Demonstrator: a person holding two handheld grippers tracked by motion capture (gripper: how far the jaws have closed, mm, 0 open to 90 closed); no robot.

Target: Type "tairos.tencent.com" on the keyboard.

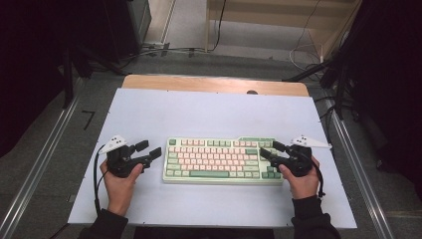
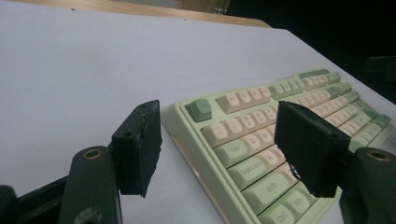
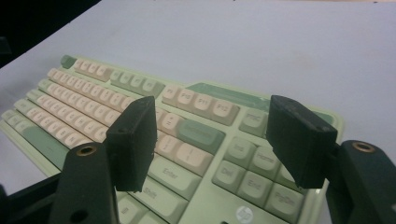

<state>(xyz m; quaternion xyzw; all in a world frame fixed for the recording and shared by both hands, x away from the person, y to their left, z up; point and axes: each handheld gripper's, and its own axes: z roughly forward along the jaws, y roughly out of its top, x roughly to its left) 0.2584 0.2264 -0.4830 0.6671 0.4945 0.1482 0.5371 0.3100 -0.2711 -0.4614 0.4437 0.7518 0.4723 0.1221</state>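
Keyboard flat, long axis left-right; left gripper, right gripper jaws wide, empty.

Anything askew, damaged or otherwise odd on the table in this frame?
Nothing stands out. The keyboard lies flat and square on the white mat, no keys visibly missing. The left gripper and right gripper flank its ends, jaws open, holding nothing.

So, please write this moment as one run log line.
left gripper: open, beside keyboard left end | right gripper: open, over its right end | nothing held
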